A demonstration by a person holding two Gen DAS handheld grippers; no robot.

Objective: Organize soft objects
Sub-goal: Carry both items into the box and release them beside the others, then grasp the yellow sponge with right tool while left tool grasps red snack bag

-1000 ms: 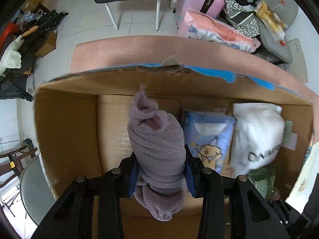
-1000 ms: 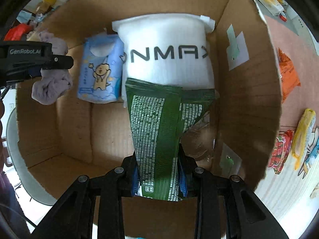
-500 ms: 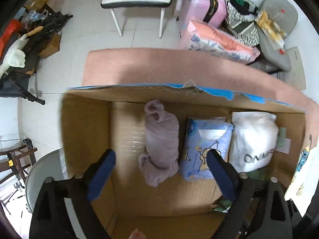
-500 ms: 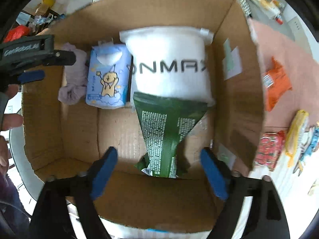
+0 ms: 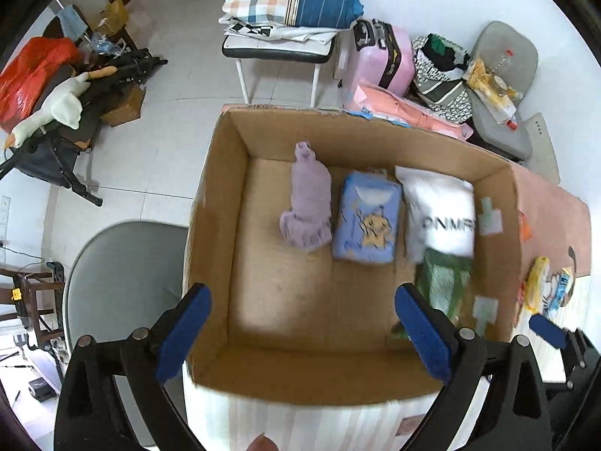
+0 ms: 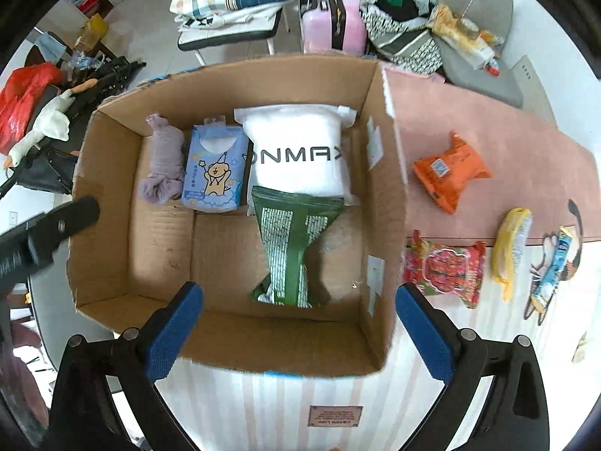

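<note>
An open cardboard box (image 5: 218, 225) (image 6: 383, 158) holds a rolled lilac towel (image 5: 308, 203) (image 6: 163, 165), a blue tissue pack with a bear (image 5: 366, 221) (image 6: 216, 173), a white ONMAX bag (image 5: 443, 214) (image 6: 300, 154) and a green packet (image 5: 443, 285) (image 6: 293, 251). My left gripper (image 5: 302, 334) is open and empty above the box's near edge. My right gripper (image 6: 298, 334) is open and empty above the near wall. The left gripper's arm shows at the left of the right wrist view (image 6: 41, 236).
On the table right of the box lie an orange pack (image 6: 450, 169), a red snack bag (image 6: 443, 267), a yellow item (image 6: 512, 248) and a blue stick pack (image 6: 556, 267). A grey chair (image 5: 124, 282) stands left of the box. Behind are a stool, a pink suitcase (image 5: 379, 60) and bags.
Both grippers opened, releasing the lilac towel and the green packet into the box, then pulled up and back to above the box's near edge.
</note>
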